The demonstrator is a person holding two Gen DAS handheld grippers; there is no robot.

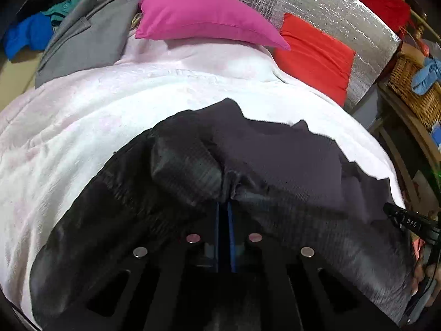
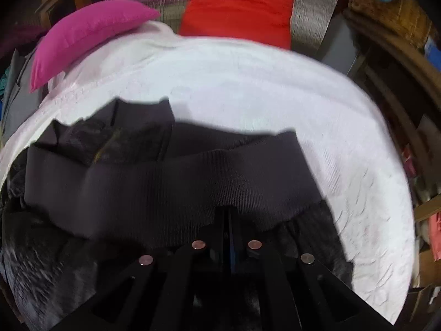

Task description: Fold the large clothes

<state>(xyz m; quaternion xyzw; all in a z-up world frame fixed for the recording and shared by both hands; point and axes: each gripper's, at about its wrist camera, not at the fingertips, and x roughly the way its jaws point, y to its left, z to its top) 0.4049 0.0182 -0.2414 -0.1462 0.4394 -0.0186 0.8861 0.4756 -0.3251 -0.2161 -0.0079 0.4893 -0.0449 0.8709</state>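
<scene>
White plush bedding covers a bed and serves as the work surface. At its far edge lie a magenta pillow and, to the right of that, a red cushion; a grey jacket sits at the bedding's far left corner. A wicker basket stands off the bedding's right side.

On the near half of the bedding lies the garment to be folded, a large dark charcoal jacket, bunched and only partly spread. It has a shiny, quilted-looking lining and a wide ribbed hem band.

The left gripper has its blue-padded fingers together, pinching a gather of the jacket's cloth. The right gripper is likewise closed, clamped on the lower edge of the ribbed band.

By its look the jacket is soft and limp but bulky, likely moderately heavy for cloth. The glossy lining will probably slip, while the ribbed band stretches yet offers friction. Seams, hem and band edges seem the surest holds.
</scene>
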